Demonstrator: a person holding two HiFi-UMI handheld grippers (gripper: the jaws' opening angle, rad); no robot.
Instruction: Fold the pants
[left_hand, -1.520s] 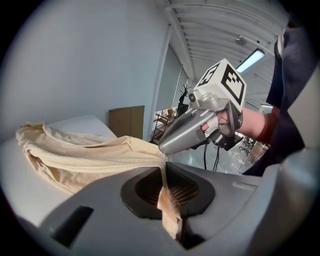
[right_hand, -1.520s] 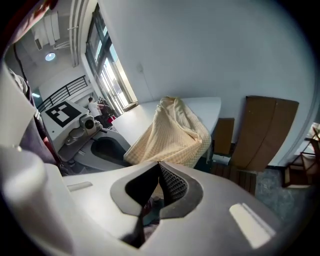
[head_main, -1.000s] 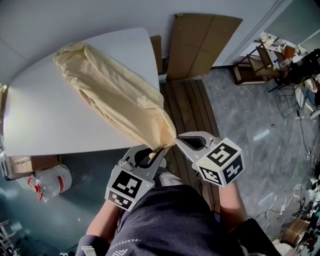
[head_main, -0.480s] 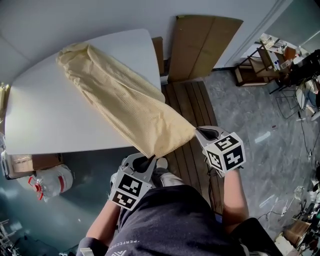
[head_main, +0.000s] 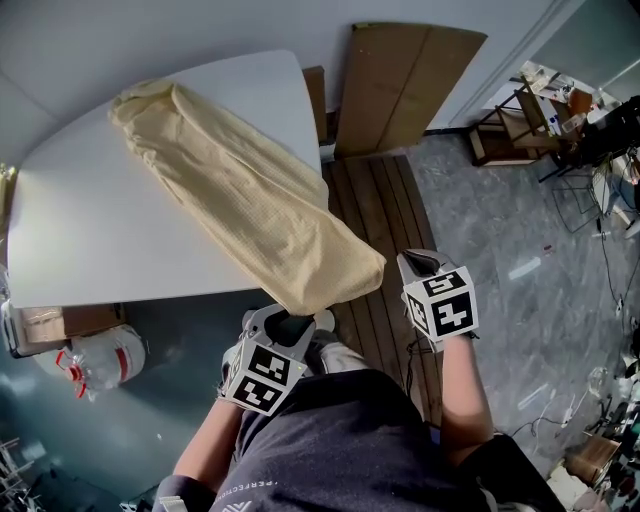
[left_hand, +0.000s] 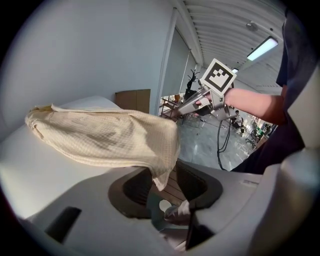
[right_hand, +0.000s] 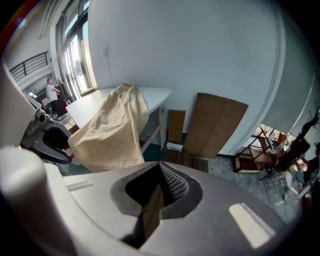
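The pale yellow pants (head_main: 240, 190) lie lengthwise on the white table (head_main: 70, 230), and their near end hangs over its front edge. My left gripper (head_main: 288, 320) sits just under that end. Its jaws have just been opening, and a corner of the cloth (left_hand: 161, 172) hangs loose between them without being pressed. In the left gripper view the pants (left_hand: 100, 135) stretch away over the table. My right gripper (head_main: 413, 260) is shut and empty, to the right of the cloth and apart from it. Its closed jaws (right_hand: 161, 170) point toward the pants (right_hand: 112, 130).
A cardboard sheet (head_main: 400, 85) leans on the wall behind the table's right corner. Wooden slats (head_main: 375, 215) cover the floor beside the table. A cardboard box (head_main: 60, 325) and a plastic bag (head_main: 95, 360) sit under the table's near edge. Chairs and clutter (head_main: 510, 125) stand far right.
The two grippers, close together at the pants' end, have spread apart and sunk. The cloth has left the right gripper's tip and now droops over the table edge. The left jaws have parted.
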